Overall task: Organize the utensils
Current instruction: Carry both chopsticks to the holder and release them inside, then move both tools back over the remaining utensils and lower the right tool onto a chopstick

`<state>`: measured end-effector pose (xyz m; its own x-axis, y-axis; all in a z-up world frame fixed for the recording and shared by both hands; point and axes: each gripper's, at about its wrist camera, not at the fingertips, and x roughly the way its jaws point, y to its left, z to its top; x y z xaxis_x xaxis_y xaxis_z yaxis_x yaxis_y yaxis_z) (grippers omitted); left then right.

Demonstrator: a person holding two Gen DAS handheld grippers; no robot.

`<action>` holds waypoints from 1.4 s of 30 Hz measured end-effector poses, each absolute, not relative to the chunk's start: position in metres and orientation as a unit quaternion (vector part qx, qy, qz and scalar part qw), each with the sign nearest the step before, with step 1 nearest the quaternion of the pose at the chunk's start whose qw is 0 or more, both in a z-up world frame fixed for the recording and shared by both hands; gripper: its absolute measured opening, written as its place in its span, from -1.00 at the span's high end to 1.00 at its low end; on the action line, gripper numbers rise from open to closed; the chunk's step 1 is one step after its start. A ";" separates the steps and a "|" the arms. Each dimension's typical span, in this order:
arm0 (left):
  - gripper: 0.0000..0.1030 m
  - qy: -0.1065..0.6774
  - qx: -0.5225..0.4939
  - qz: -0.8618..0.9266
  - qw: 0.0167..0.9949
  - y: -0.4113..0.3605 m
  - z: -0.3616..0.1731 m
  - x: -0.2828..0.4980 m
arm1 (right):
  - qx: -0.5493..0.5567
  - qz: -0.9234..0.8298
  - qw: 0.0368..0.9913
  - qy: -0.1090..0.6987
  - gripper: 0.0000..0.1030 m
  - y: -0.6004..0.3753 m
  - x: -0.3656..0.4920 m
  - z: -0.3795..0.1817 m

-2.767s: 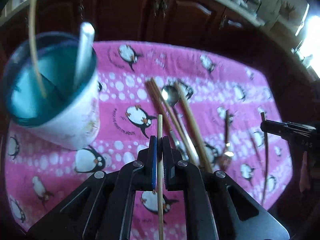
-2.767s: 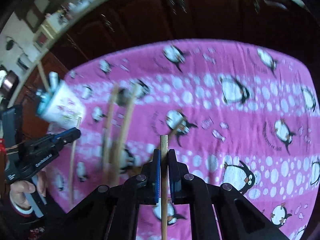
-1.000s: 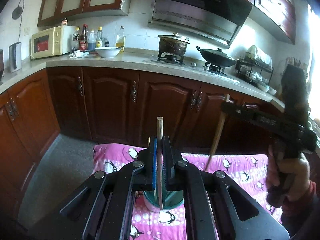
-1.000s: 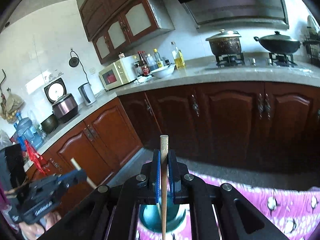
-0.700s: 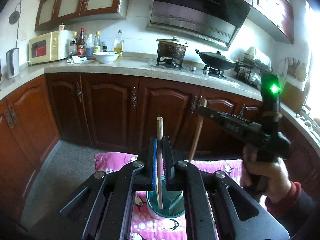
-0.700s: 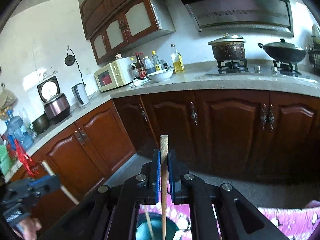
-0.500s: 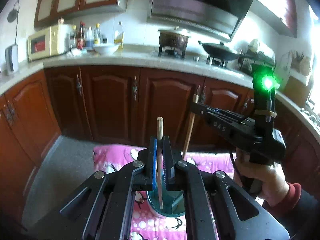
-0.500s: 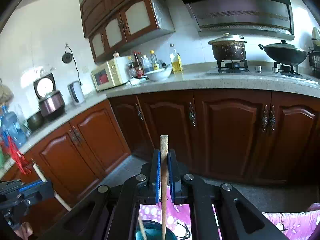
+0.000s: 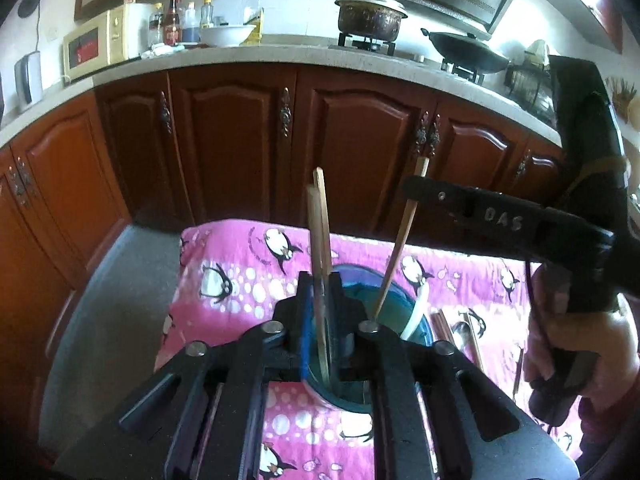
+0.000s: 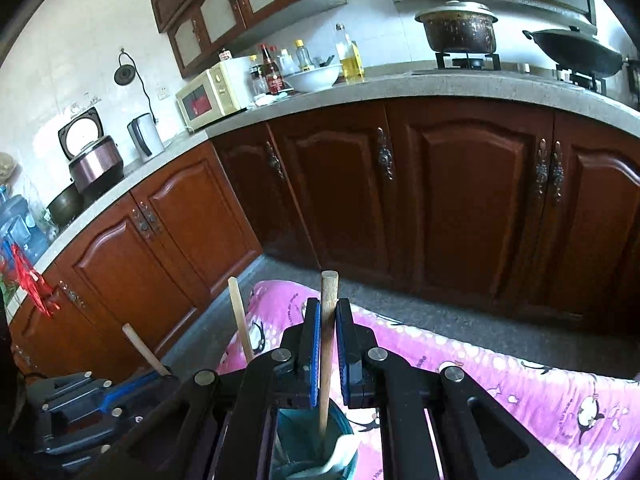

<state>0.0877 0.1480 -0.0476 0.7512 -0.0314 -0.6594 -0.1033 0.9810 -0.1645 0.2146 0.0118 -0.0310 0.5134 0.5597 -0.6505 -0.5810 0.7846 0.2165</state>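
Now I see both grippers above the teal cup (image 9: 394, 300), which stands on the pink penguin cloth (image 9: 240, 280) that covers the surface. My left gripper (image 9: 322, 320) has its fingers opening, and a thin wooden chopstick (image 9: 320, 240) stands between them with its lower end down inside the cup; the blue pads seem no longer to press on it, and there is a small gap on each side. A second thin stick stands just beside this one, very close, and I cannot tell if they touch. My right gripper (image 10: 327, 356) has its fingers clamped on another chopstick (image 10: 329, 300), held nearly upright, and the lower tip of this one is inside the cup (image 10: 344, 452) too. In the left view the right gripper (image 9: 416, 192) comes in from the right side, with the person's hand (image 9: 572, 344) around its handle, and its chopstick (image 9: 400, 248) leans down into the cup. A white spoon handle (image 9: 418, 312) rests against the rim of the cup. More chopsticks and a metal spoon (image 9: 464, 332) lie on the cloth just right of the cup. Behind is a kitchen counter with dark wooden cabinets (image 10: 460, 200).
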 end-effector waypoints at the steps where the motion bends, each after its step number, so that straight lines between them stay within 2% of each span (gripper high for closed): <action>1: 0.33 0.353 -0.099 0.019 0.930 0.149 -0.049 0.087 | -0.015 0.329 0.867 0.375 0.86 0.011 0.214 -0.031; 2: -0.01 0.352 -0.103 0.018 0.930 0.150 -0.050 0.085 | -0.016 0.329 0.865 0.380 0.83 0.010 0.214 -0.031; 3: -0.13 0.347 -0.109 0.015 0.932 0.150 -0.050 0.082 | -0.016 0.329 0.862 0.386 0.68 0.008 0.212 -0.032; 4: -0.22 0.340 -0.112 0.013 0.934 0.150 -0.050 0.078 | -0.014 0.329 0.860 0.389 0.39 0.005 0.211 -0.032; 6: -0.31 0.336 -0.110 0.012 0.935 0.150 -0.050 0.072 | -0.002 0.332 0.861 0.385 0.06 -0.004 0.204 -0.031; 9: -0.34 0.344 -0.119 0.005 0.931 0.149 -0.054 0.063 | -0.003 0.328 0.865 0.379 0.03 -0.018 0.190 -0.028; 13: -0.35 0.355 -0.112 0.009 0.928 0.141 -0.059 0.050 | -0.002 0.319 0.868 0.380 -0.29 -0.041 0.170 -0.030; 22: -0.35 0.355 -0.095 0.021 0.930 0.107 -0.063 0.025 | -0.053 0.240 0.880 0.407 -0.44 -0.096 0.120 -0.051; 27: -0.35 0.356 -0.080 0.016 0.931 0.082 -0.067 0.015 | -0.037 0.220 0.882 0.415 -0.44 -0.138 0.094 -0.061; 29: -0.41 0.354 -0.078 0.008 0.932 0.073 -0.067 0.013 | -0.028 0.206 0.885 0.416 -0.46 -0.157 0.086 -0.062; 31: -0.57 0.352 -0.081 0.001 0.933 0.066 -0.067 0.011 | -0.025 0.196 0.888 0.416 -0.52 -0.170 0.081 -0.061; 42: -0.58 0.362 -0.070 -0.025 0.929 0.031 -0.075 0.005 | -0.027 0.162 0.890 0.426 -0.53 -0.214 0.050 -0.064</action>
<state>0.0049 0.0305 -0.0748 0.7362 -0.0973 -0.6697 -0.0044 0.9889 -0.1485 0.0497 -0.2139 -0.0643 0.5854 0.2641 -0.7665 -0.3109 0.9463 0.0886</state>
